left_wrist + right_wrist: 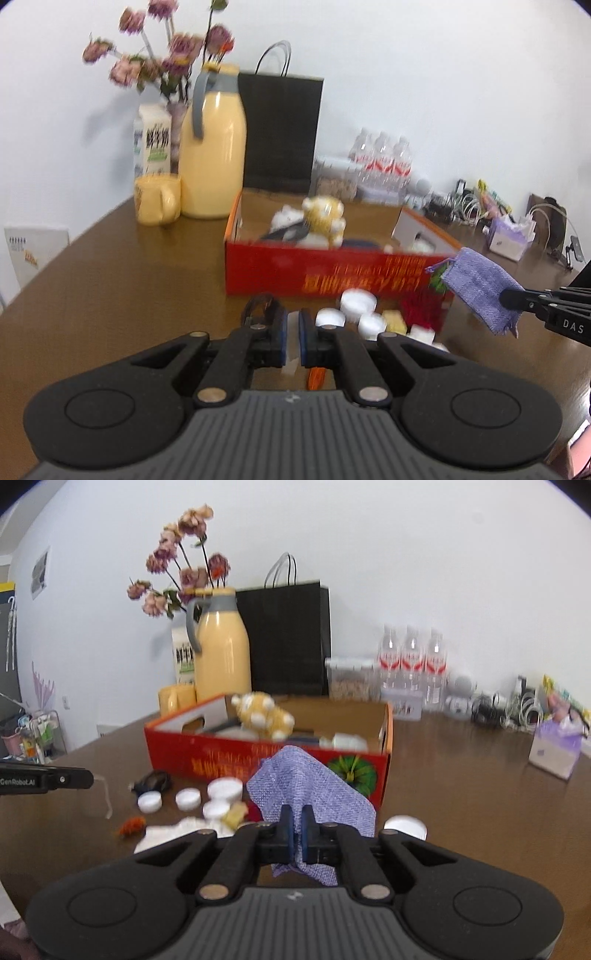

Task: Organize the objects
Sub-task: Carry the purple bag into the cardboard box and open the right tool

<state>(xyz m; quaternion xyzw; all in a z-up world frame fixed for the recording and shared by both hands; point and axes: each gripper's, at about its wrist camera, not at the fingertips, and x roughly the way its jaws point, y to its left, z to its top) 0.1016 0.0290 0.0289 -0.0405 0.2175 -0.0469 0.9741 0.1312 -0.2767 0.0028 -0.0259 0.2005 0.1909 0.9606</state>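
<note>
on the far left of the brown counter [461, 775] a yellow mug [157, 199] stands just beside a tall yellow thermos jug [214, 147], with a milk carton [151, 140] and dried pink flowers [162, 55] behind them and a black paper bag [282, 133] against the wall. the left hand-held gripper [293, 332] has its blue pads nearly together, pinching a thin clear, pale strip [293, 325] that hangs below it. ahead lies a red cardboard box [221, 760], open on top, with a yellow plush toy [264, 716] inside. in front of the box sit several white round lids [188, 799], a dark pair of glasses [153, 781] and a small orange thing [129, 825]. to the right, the right hand-held gripper [295, 830] is clamped on a purple woven cloth [314, 786], held up off the counter before the box's right front corner.
</note>
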